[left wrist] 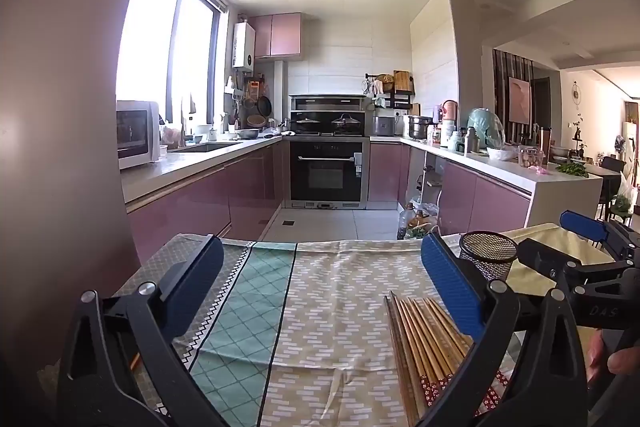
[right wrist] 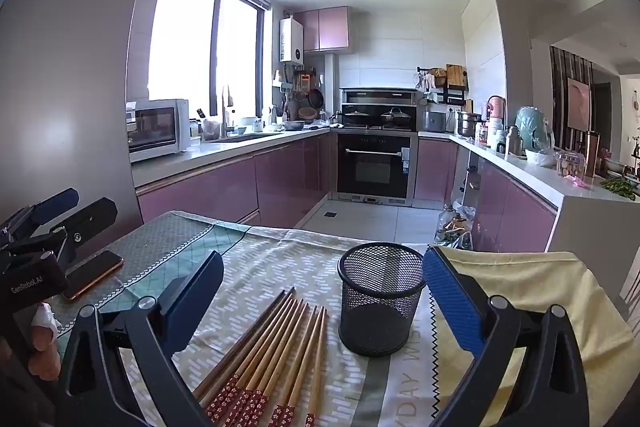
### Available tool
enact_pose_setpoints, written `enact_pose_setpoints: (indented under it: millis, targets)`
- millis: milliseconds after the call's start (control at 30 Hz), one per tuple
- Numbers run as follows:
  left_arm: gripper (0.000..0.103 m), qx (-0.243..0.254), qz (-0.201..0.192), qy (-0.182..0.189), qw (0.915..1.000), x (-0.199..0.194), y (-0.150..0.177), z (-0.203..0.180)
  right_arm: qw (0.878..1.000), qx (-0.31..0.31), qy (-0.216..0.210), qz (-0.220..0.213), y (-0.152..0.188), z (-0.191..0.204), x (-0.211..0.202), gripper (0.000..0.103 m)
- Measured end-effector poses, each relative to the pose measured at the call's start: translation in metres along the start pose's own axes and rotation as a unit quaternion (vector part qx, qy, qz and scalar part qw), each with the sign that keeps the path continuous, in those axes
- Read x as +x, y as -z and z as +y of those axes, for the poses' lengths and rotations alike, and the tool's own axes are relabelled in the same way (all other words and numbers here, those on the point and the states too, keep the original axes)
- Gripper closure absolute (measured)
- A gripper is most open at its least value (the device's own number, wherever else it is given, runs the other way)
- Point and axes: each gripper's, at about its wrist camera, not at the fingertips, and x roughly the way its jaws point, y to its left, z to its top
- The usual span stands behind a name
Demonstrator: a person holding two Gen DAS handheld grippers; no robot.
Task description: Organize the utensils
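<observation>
Both tongs are wide apart and hold nothing. The left gripper [left wrist: 320, 287] and the right gripper [right wrist: 324, 291] hover low over the patterned tablecloth [right wrist: 280, 267] in a pink kitchen. The chopsticks [right wrist: 272, 347] lie flat at 6 o'clock. The mesh cup [right wrist: 380, 299] stands just beside them at 3 o'clock. A phone [right wrist: 94, 275] lies at 9 o'clock.

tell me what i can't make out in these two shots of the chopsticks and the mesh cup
- Chopsticks: patterned ends cut off by the bottom edge in the right wrist view; in the left wrist view the left claw covers part of the bundle, so no sure count.
- Mesh cup: its inside bottom is too dark to read; in the left wrist view a finger hides its lower part.
- Phone: partly behind the left claw's body in the right wrist view.
</observation>
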Motion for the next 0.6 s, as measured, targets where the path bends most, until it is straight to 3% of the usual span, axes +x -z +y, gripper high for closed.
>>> enact_pose_setpoints:
  millis: [600]
  targets:
    - [0.006, 0.004, -0.012, -0.001, 0.9999, -0.0057, -0.0030, -0.0053, 1.000, 0.002, 0.000, -0.016, -0.0011, 0.0022, -0.0044, 0.007]
